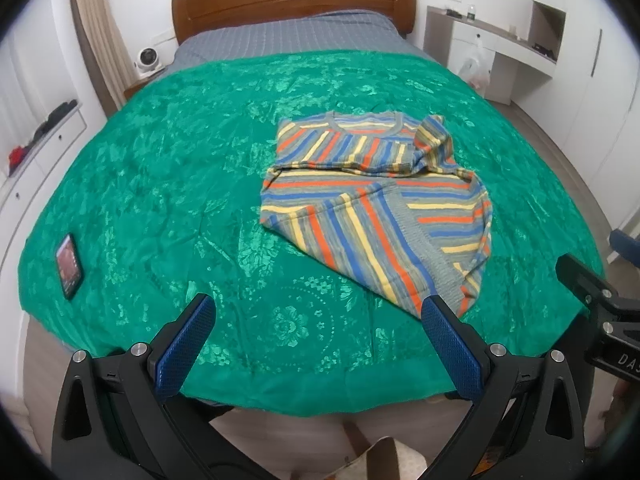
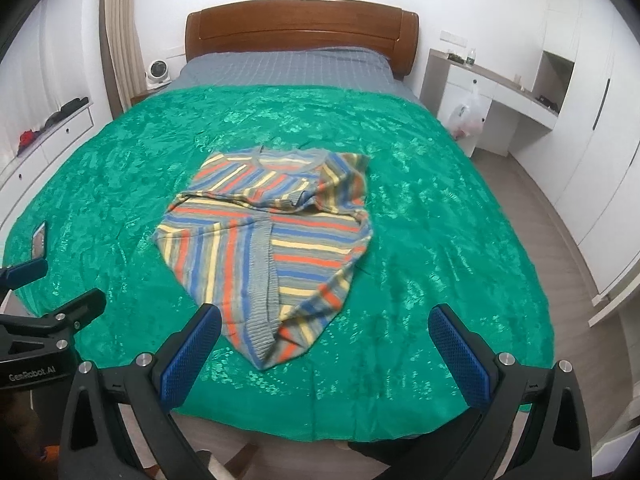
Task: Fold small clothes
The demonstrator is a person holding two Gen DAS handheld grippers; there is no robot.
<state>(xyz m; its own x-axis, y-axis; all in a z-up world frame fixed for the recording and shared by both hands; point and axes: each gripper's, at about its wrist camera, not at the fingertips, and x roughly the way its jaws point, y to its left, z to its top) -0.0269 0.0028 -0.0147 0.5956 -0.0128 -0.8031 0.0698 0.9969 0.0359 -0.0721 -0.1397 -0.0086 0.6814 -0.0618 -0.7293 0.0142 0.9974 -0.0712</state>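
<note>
A small striped sweater [image 1: 372,196] in blue, orange, yellow and grey lies partly folded on the green bedspread [image 1: 200,168]. Its sleeves are folded across the chest and the lower left part is folded diagonally over the body, so the hem comes to a point near the bed's foot. It also shows in the right wrist view [image 2: 272,236]. My left gripper [image 1: 318,308] is open and empty, above the foot of the bed, left of the sweater's point. My right gripper [image 2: 325,318] is open and empty, with its left finger [image 2: 192,348] just short of the sweater's point.
A phone [image 1: 69,266] lies on the bedspread near the left edge. A wooden headboard [image 1: 292,0] stands at the far end. White drawers [image 1: 40,152] run along the left, and a desk [image 2: 500,92] with a plastic bag [image 2: 466,116] stands on the right.
</note>
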